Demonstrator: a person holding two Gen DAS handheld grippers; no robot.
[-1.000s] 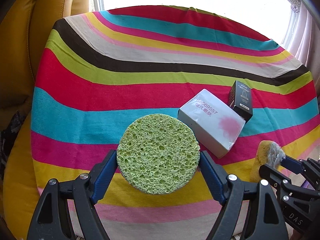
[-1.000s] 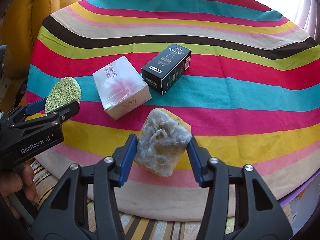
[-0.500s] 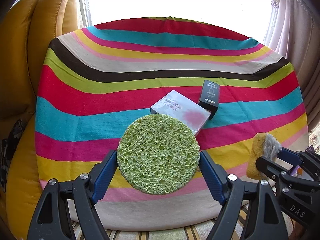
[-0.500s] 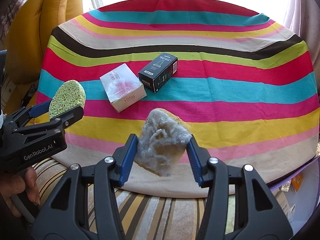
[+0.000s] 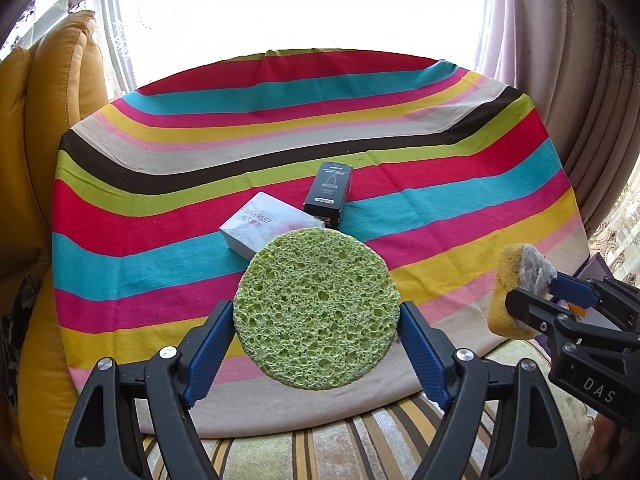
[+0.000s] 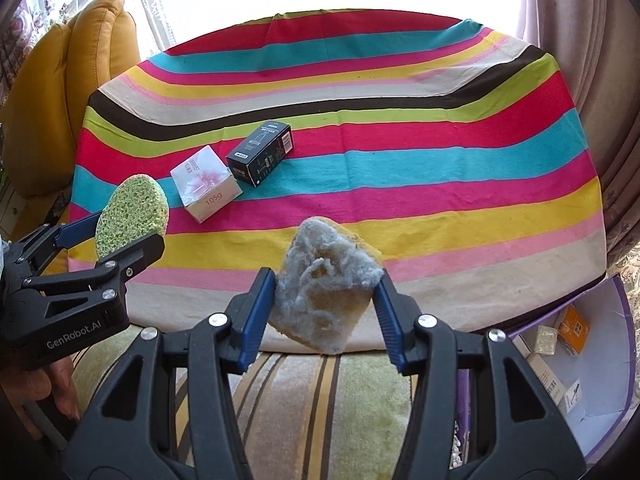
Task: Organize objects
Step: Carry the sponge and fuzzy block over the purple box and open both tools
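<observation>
My left gripper (image 5: 316, 312) is shut on a round green sponge (image 5: 316, 308), held edge to edge and lifted off the striped tablecloth (image 5: 440, 152). My right gripper (image 6: 326, 300) is shut on a yellow sponge with a grey fuzzy face (image 6: 324, 292), also in the air near the table's front edge. Each gripper shows in the other's view: the yellow sponge (image 5: 516, 288) at right, the green sponge (image 6: 132, 212) at left. On the cloth lie a white soap box (image 6: 206, 188) and a black box (image 6: 260, 152), side by side.
A yellow armchair (image 5: 36, 140) stands left of the table, curtains (image 5: 580, 80) to the right. A purple-rimmed open box (image 6: 600, 364) holding small packages sits low at the right. A striped rug (image 6: 320, 400) covers the floor below both grippers.
Both grippers have drawn back and risen from the table with their sponges still held. The table and the two boxes now look smaller and farther away, and the floor and the open box have come into view.
</observation>
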